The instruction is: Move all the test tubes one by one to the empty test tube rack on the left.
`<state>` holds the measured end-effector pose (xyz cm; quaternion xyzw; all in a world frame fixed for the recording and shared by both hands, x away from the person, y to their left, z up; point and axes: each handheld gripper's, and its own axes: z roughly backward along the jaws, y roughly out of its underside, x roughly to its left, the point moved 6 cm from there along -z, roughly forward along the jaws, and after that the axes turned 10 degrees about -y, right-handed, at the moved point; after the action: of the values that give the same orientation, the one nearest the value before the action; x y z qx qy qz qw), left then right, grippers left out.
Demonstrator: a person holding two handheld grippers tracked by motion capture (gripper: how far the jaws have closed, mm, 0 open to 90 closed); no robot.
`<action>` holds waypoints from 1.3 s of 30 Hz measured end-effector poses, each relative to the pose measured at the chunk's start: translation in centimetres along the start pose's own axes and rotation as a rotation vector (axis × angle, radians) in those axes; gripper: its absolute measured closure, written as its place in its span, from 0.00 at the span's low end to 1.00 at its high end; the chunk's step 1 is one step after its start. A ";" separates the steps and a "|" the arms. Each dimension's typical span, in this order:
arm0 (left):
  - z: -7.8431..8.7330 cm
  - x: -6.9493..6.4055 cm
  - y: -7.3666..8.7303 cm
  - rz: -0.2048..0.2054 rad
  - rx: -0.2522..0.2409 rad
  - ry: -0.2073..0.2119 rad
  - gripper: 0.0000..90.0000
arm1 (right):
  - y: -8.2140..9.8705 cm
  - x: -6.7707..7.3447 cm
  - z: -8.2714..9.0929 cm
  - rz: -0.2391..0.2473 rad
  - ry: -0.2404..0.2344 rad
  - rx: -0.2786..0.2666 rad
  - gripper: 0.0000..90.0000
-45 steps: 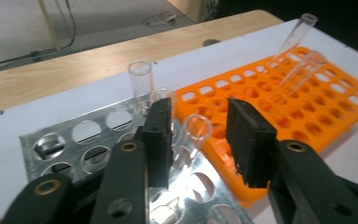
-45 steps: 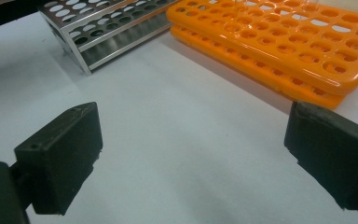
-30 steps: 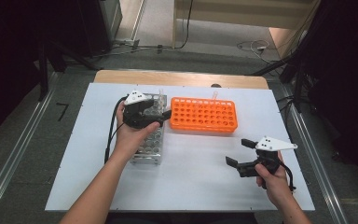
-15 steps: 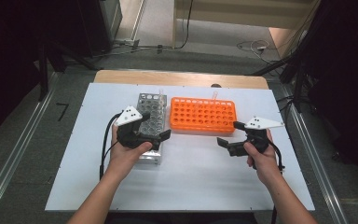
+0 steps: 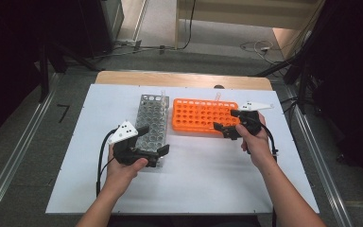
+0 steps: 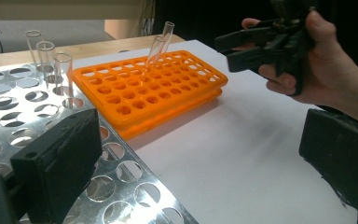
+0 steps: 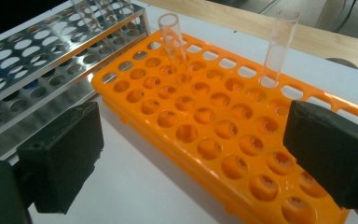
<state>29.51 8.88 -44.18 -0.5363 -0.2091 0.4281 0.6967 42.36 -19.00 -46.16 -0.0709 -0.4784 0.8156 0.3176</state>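
Having slid down-frame off the perforated steel tube rack, left tool gaping empty at lower centre; right tool, released too, now hovering beside the orange plastic tube rack mid-frame on the white counter.

- The high view hangs over the person's side, looking forward and down at the whole bench.
- The left gripper view sits low and close, facing the orange rack at 12 o'clock.
- The right gripper view skims the same orange rack closer still; all three share it.
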 end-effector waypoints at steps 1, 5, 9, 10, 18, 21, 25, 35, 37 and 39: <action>0.1 0.0 0.1 -0.008 0.004 -0.003 0.00 | -0.2 -0.2 -0.3 -0.003 0.006 0.003 0.04; 0.3 -0.1 0.4 0.000 0.008 -0.005 0.00 | -0.7 -1.2 -1.5 -0.036 0.020 0.008 0.08; 0.3 -0.2 0.5 0.000 0.010 0.000 0.00 | -1.2 -2.6 -2.6 -0.077 0.089 0.017 0.20; 0.3 -0.3 0.5 0.002 0.009 0.000 0.00 | -1.3 -3.0 -2.9 -0.082 0.109 0.023 0.24; 0.3 -0.1 0.6 0.011 0.012 -0.001 0.00 | -2.5 -5.6 -4.9 -0.120 0.196 0.025 0.52; 0.2 0.0 0.7 0.016 0.010 -0.003 0.00 | -2.6 -5.9 -5.7 -0.131 0.192 0.044 0.56; 0.2 0.0 0.8 0.016 0.014 -0.005 0.00 | -2.6 -6.3 -6.7 -0.149 0.219 0.077 0.61; 0.1 0.0 0.9 0.019 0.015 -0.007 0.00 | -2.9 -6.7 -7.2 -0.132 0.274 0.074 0.81; 0.1 0.1 0.9 0.021 0.014 -0.007 0.00 | -3.0 -6.5 -7.2 -0.118 0.285 0.069 0.82; 0.1 0.1 0.9 0.018 0.015 -0.009 0.00 | -3.0 -6.5 -7.1 -0.122 0.279 0.060 0.82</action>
<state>29.13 9.08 -44.96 -0.5311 -0.2043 0.4382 0.6958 51.85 -16.60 -48.65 -0.1450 -0.4085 0.7907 0.4322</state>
